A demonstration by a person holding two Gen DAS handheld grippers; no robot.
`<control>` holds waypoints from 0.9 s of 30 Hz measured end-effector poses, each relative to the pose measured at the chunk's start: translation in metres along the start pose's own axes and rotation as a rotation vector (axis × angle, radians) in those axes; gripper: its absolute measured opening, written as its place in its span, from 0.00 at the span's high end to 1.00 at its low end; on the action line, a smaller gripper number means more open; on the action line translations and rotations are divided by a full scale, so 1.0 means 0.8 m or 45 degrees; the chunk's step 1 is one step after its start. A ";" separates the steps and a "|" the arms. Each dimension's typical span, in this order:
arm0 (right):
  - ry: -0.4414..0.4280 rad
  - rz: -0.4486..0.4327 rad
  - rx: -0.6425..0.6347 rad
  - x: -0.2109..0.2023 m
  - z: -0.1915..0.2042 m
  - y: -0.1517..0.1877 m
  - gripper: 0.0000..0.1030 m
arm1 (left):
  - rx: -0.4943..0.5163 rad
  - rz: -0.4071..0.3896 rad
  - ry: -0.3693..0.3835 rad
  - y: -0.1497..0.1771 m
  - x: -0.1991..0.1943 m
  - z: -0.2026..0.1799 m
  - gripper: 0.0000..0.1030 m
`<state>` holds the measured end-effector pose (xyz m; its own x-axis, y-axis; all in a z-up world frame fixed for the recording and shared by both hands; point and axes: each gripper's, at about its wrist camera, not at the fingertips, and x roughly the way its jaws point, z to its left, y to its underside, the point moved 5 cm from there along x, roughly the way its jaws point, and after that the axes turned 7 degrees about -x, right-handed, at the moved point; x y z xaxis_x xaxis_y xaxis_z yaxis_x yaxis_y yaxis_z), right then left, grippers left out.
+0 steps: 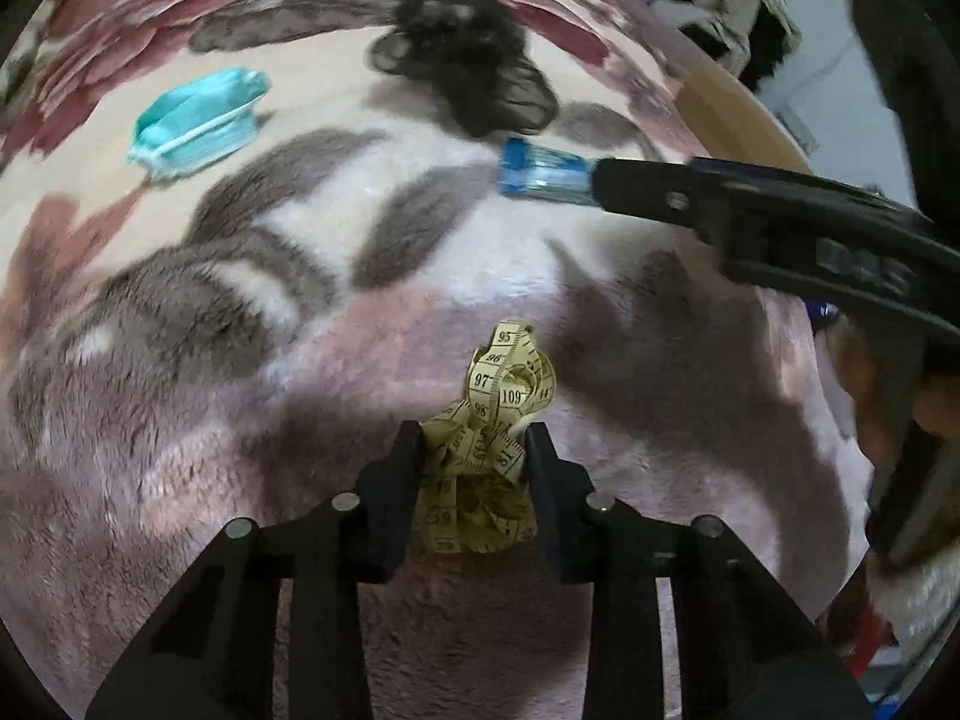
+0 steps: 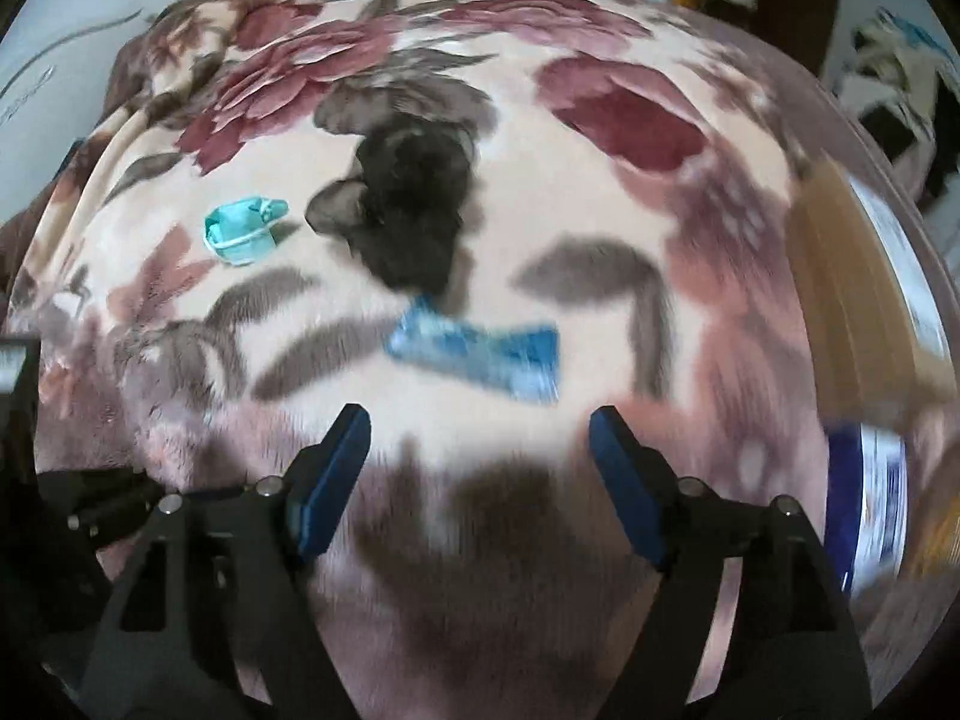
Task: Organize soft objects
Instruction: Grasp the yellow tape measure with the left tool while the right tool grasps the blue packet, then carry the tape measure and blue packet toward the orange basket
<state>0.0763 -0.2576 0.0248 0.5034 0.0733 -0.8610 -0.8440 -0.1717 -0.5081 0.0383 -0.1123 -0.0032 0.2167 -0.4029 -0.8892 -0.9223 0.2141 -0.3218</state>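
Observation:
In the left wrist view my left gripper [image 1: 477, 444] is shut on a crumpled yellow measuring tape [image 1: 510, 384], whose bundle bulges above and below the pads. It hangs over a flowered plush blanket [image 1: 240, 420]. My right gripper [image 2: 480, 420] stands open with nothing between its blue pads. Just beyond its tips a blue packet [image 2: 474, 354] lies on the blanket. The left wrist view shows the same blue packet [image 1: 540, 177] at the tip of a right-gripper finger [image 1: 648, 195]. Farther back lie a black fuzzy net [image 2: 414, 216] [image 1: 468, 66] and a teal face mask [image 2: 243, 228] [image 1: 198, 120].
A cardboard box [image 2: 852, 300] [image 1: 720, 108] stands at the blanket's right edge, with a blue and white container [image 2: 870, 504] below it. A hand [image 1: 870, 372] holds the right gripper. A black and white plush thing [image 1: 726, 12] lies beyond the box.

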 end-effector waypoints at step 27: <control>-0.315 0.144 0.172 -0.024 0.004 0.044 0.67 | 0.024 -0.019 0.051 -0.002 -0.019 0.009 0.45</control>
<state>0.0368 -0.2622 0.0233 0.3582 0.3008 -0.8839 -0.9176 -0.0611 -0.3927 0.0389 -0.0999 0.0087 0.2170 -0.4415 -0.8706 -0.9127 0.2247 -0.3414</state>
